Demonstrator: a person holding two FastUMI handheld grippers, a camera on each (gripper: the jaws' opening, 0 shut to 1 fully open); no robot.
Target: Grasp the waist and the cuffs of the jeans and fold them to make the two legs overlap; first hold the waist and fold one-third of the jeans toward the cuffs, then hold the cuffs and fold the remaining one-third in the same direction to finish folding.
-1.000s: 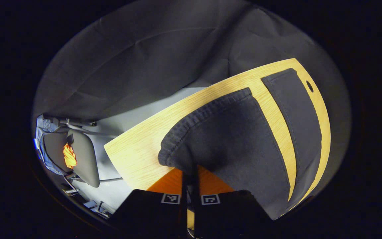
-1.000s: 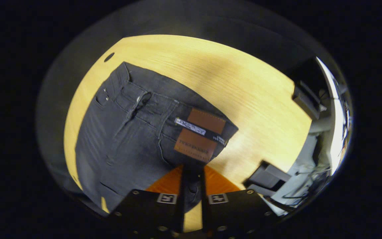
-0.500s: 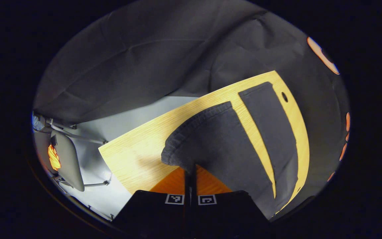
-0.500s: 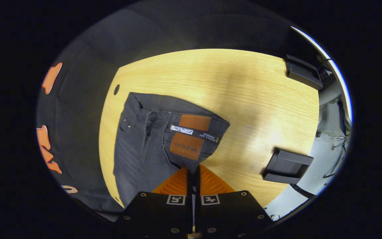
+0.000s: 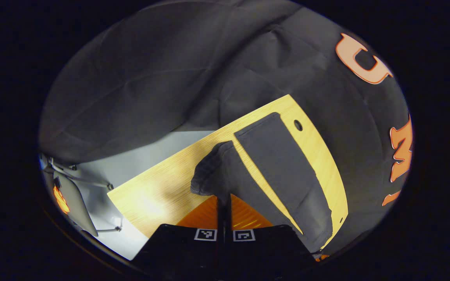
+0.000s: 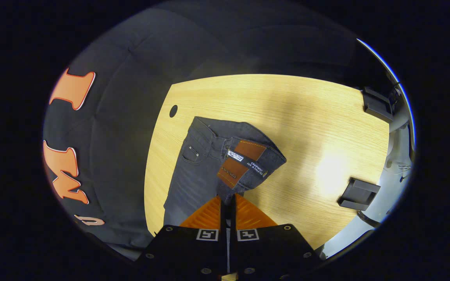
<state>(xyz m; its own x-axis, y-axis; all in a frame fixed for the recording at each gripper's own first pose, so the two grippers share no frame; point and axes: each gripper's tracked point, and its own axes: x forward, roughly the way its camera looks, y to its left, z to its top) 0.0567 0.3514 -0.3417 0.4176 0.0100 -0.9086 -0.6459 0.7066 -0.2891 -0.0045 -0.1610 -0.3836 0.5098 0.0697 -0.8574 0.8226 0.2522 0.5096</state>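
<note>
Dark denim jeans point(image 6: 199, 171), lifted: we pinch the cuff point(image 5: 209, 177) in our left gripper point(image 5: 224, 203), waist point(image 6: 244, 160) in our right gripper point(image 6: 227, 201); far leg point(image 5: 283, 164) lies flat ahead.

The jeans point(image 6: 205, 164) run off under the right gripper point(image 6: 227, 203), so the legs get cut off, and the leather patch point(image 6: 240, 162) text is too tiny to read.

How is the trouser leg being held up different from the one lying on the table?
The held leg is lifted at its cuff, pinched in the left gripper, so it bends and sags; the flat leg lies spread on the table. The held leg's hem looks bunched; the flat leg's end looks straight. Both are the same dark denim.
</note>
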